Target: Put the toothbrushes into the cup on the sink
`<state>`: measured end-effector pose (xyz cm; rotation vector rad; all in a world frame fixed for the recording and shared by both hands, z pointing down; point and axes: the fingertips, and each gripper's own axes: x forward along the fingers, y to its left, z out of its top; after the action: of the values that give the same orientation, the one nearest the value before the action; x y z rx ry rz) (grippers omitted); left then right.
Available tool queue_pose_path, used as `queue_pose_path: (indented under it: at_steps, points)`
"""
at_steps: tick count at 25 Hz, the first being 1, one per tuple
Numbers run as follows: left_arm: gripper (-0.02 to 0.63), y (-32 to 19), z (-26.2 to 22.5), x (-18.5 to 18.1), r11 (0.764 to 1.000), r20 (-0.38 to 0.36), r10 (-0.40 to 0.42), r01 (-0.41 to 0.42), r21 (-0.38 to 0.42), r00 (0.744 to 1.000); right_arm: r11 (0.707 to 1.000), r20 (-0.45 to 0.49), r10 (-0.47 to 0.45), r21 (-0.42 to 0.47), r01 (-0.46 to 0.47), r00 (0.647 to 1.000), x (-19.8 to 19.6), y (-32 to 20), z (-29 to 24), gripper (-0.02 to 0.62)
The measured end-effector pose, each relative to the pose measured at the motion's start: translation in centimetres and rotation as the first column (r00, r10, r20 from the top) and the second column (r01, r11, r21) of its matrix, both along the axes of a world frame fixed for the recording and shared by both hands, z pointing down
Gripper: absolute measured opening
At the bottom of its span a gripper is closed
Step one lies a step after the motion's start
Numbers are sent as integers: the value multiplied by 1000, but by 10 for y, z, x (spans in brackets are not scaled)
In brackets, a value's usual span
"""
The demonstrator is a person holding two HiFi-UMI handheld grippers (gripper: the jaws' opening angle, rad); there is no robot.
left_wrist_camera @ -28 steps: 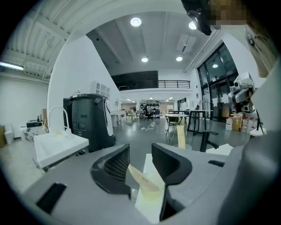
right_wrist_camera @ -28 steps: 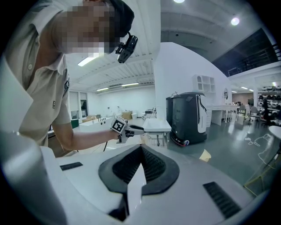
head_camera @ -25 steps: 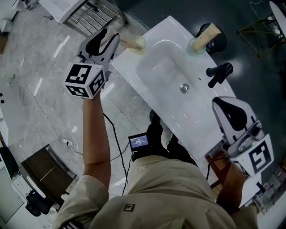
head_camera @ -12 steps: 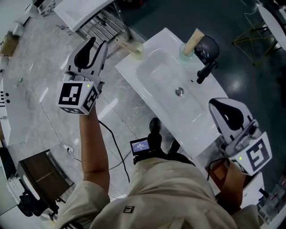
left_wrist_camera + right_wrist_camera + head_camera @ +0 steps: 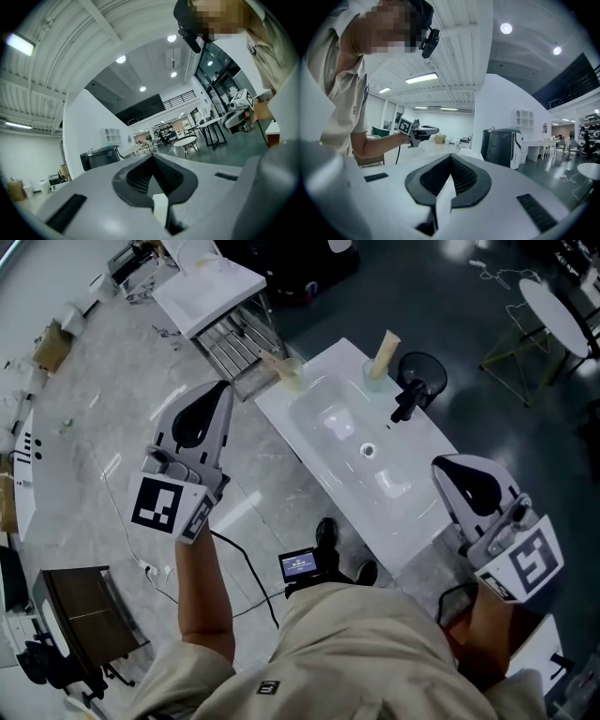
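Two grippers flank the sink point(image 5: 384, 493); the left gripper point(image 5: 221, 390) hangs off the sink's left side, above the floor; its jaws have just been closing and now meet with nothing between them; the right gripper point(image 5: 440, 464) hangs at the sink's near right end, jaws pressed together, likewise empty; the cup point(image 5: 292, 377) stands on the sink's far left corner, well apart from both grippers; a pale handle point(image 5: 275, 360) leans out of it, too small to tell more; a second cup point(image 5: 375, 379) holding a beige tube point(image 5: 385, 345) stands on the sink's far edge, near the black faucet point(image 5: 407, 401).
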<state>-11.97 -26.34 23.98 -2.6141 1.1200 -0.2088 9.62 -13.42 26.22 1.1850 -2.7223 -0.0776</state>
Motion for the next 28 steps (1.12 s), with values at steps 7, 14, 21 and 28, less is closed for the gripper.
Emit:
queue_pose_path:
  at_steps: [7,14,21,28]
  points:
    - [6,112,-39,26,999,-21,23,-22,32,1000,997,19,-53,52,52,998,4,63,-27,5]
    - [6,202,-37,39,999,-17,29,-29,-17,999,992,39,-115,63,112,993,-1,113,-38,5]
    - [6,256,-29,33,999,-41,-5,3,-45,999,984,34,-175,50,174,984,-14,152,-34,5]
    - [6,276,-31,31,999,-40,-25,24,-45,999,976,-11,-213,36,213,977,-22,171,-28,5]
